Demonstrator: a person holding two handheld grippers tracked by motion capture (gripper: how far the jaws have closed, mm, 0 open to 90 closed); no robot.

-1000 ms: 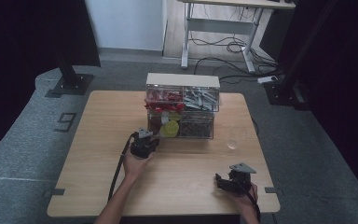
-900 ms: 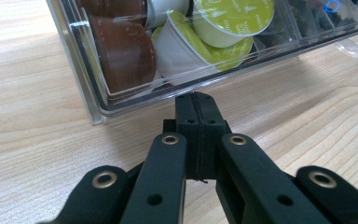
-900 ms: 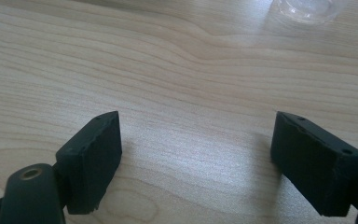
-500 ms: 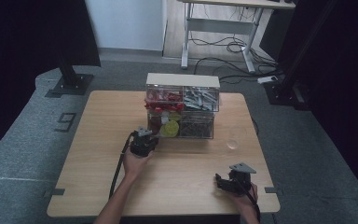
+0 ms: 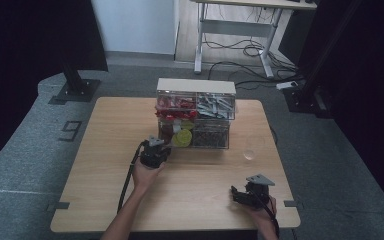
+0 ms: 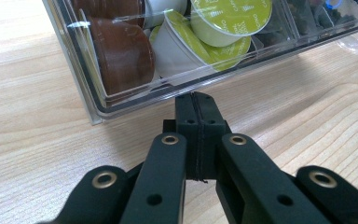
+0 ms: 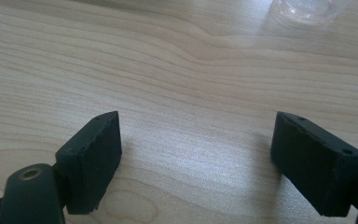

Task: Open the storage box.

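A clear plastic drawer box (image 5: 196,112) stands at the middle back of the wooden table (image 5: 105,150). Its lower left drawer (image 6: 121,100) holds brown capsules (image 6: 121,53) and green-lidded capsules (image 6: 230,16). My left gripper (image 5: 160,150) is shut, and its fingertips (image 6: 199,100) rest right against that drawer's lower front edge; I see nothing between the pads. My right gripper (image 5: 236,193) lies near the table's front right, open wide (image 7: 198,135) over bare wood.
A small clear cup (image 5: 250,154) stands on the table right of the box, also at the top of the right gripper view (image 7: 307,9). The box's upper drawers hold red parts (image 5: 177,106) and grey parts (image 5: 215,105). Black stands and a desk frame stand behind the table.
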